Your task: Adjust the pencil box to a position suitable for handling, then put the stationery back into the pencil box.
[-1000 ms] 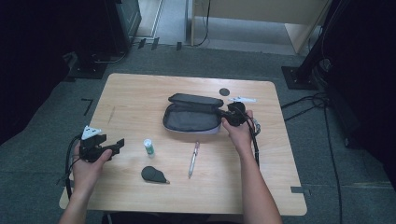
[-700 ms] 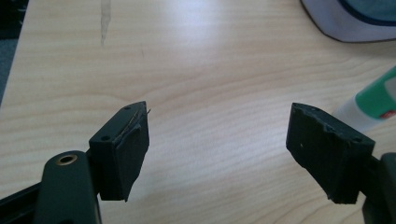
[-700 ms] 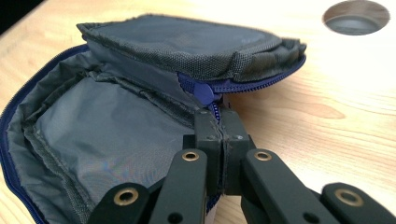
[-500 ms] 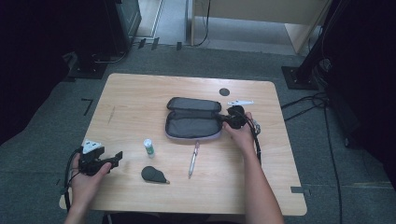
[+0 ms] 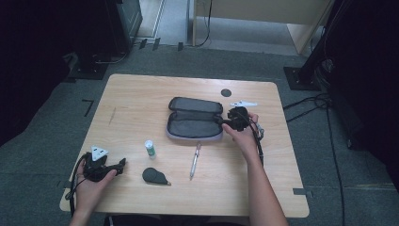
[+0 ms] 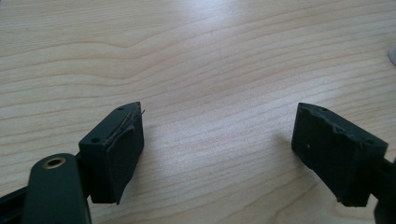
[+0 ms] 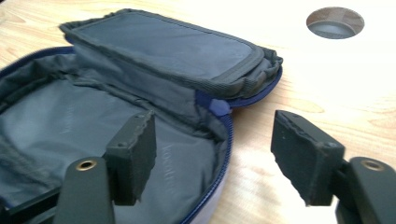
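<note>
An open pencil case [image 5: 195, 120] is seen lying near the middle of the surface [image 5: 141, 101], its long axis running across the high view from left to right and its lid folded back toward the far edge. The right gripper [image 5: 225, 121] is held at the case's right end; in the right gripper view its jaws have just been opening and now stand apart, straddling the zipped rim [image 7: 224, 135], one jaw over the lining and the other over bare wood, with nothing pressed between the pads. The case is therefore judged to be released and left open. The loose things lie nearer the person: a pen [image 5: 195, 160] just in front of the case, its axis pointing roughly toward it, a small green-capped tube [image 5: 149, 148] upright to the pen's left, and a dark flat object [image 5: 155, 176] beyond that. The left gripper [image 5: 123, 163] is seen low at the near left corner, jaws spread and empty over wood [image 6: 210, 84]. The dark object and the tube are nearer to the left gripper, the pen somewhat nearer the right.
</note>
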`<state>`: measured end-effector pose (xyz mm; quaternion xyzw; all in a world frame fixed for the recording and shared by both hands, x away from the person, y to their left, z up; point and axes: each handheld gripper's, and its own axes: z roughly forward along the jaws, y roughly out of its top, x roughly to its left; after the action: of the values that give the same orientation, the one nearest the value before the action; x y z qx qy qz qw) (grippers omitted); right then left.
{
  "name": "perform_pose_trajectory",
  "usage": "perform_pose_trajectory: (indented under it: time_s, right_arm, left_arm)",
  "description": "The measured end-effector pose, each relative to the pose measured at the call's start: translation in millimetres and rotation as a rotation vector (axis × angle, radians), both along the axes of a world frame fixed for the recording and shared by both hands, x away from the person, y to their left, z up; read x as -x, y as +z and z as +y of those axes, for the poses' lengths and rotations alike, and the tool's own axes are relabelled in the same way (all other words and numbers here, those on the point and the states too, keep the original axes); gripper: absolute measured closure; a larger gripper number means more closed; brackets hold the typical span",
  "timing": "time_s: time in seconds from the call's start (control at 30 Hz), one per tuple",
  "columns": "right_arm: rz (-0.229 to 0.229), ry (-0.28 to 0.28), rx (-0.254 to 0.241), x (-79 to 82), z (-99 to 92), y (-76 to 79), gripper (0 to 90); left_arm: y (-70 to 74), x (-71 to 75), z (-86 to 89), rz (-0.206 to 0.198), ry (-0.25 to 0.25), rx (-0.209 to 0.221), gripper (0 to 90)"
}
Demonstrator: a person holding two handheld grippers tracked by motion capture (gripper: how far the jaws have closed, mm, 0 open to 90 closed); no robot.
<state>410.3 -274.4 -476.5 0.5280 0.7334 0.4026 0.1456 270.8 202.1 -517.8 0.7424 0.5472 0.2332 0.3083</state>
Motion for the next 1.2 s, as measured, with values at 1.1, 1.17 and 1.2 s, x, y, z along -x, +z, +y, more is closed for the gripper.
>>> perform_pose_trajectory:
  time_s: [1.1, 1.17, 1.2]
  right_arm:
    - [-0.031, -0.078, -0.033, 122.4, 45.7, 19.1, 32.5]
    - [-0.015, -0.076, -0.034, 130.6, 52.8, 11.8, 34.4]
    - [-0.015, -0.076, -0.034, 130.6, 52.8, 11.8, 34.4]
  left_arm:
    - [-0.8, -1.7, -0.4, 0.031, -0.053, 0.001, 2.3]
    - [-1.1, -1.8, -1.1, 0.029, -0.05, -0.001, 2.3]
    - [-1.1, -1.8, -1.1, 0.029, -0.05, -0.001, 2.3]
